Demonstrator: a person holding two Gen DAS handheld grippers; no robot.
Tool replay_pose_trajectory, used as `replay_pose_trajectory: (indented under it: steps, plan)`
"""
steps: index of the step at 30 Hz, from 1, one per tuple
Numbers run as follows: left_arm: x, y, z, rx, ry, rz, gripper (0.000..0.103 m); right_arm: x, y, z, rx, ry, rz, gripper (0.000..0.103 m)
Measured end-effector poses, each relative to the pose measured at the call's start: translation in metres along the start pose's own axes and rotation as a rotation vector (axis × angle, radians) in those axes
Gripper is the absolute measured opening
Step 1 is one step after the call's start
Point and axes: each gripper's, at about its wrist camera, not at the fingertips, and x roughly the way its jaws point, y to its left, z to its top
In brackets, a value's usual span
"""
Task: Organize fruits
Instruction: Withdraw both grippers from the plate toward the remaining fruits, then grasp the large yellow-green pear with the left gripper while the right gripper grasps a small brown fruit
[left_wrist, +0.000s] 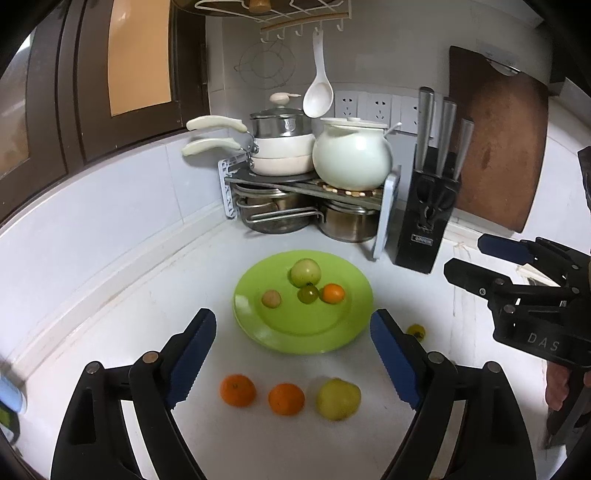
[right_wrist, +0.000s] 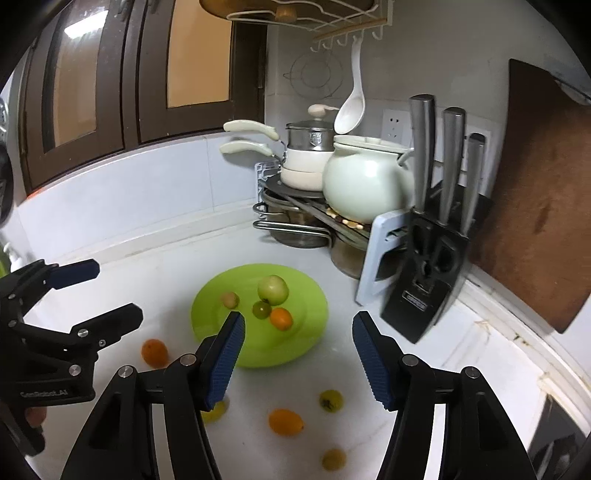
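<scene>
A lime green plate (left_wrist: 295, 332) (right_wrist: 295, 347) lies on the white counter. On it sit a green apple (left_wrist: 305, 272) (right_wrist: 272, 289), a small dark green fruit (left_wrist: 308, 294), a small orange (left_wrist: 332, 293) (right_wrist: 281, 318) and a small tan fruit (left_wrist: 271, 298). Loose on the counter in front lie two oranges (left_wrist: 238, 390) (left_wrist: 286, 398) and a yellow-green fruit (left_wrist: 338, 398); a small yellow one (left_wrist: 416, 331) lies right of the plate. My left gripper (left_wrist: 291, 360) is open and empty above them. My right gripper (right_wrist: 297, 362) is open and empty; below it lie small fruits (right_wrist: 330, 400) (right_wrist: 285, 422) (right_wrist: 333, 459).
A rack with pots and a white ceramic pot (left_wrist: 351, 155) fills the back corner. A black knife block (left_wrist: 424, 218) stands right of it and a brown cutting board (left_wrist: 498, 147) leans on the wall. A white ladle (left_wrist: 317, 96) hangs above.
</scene>
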Motion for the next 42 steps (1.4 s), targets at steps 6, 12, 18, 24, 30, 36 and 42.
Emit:
replay_pose_trajectory:
  steps: [6, 12, 18, 24, 30, 36, 42]
  plan:
    - [-0.009, -0.009, -0.024, 0.005, 0.000, 0.005, 0.086, -0.015, 0.000, -0.022, 0.000, 0.006, -0.012, 0.063]
    - [-0.013, -0.019, -0.045, 0.063, -0.032, 0.031, 0.086, -0.021, 0.001, -0.043, -0.011, 0.033, -0.042, 0.063]
    - [-0.005, -0.030, -0.065, 0.130, -0.013, 0.031, 0.086, -0.017, -0.004, -0.065, -0.002, 0.074, -0.070, 0.063]
    - [0.011, -0.037, -0.080, 0.159, 0.041, 0.011, 0.086, -0.007, -0.009, -0.088, 0.016, 0.136, -0.082, 0.063]
    - [0.031, -0.041, -0.089, 0.185, 0.093, -0.007, 0.085, 0.006, -0.015, -0.102, 0.031, 0.193, -0.093, 0.063]
    - [0.048, -0.045, -0.092, 0.213, 0.126, -0.027, 0.084, 0.019, -0.019, -0.113, 0.048, 0.236, -0.095, 0.063]
    - [0.063, -0.049, -0.093, 0.239, 0.150, -0.043, 0.078, 0.031, -0.025, -0.121, 0.071, 0.269, -0.094, 0.063]
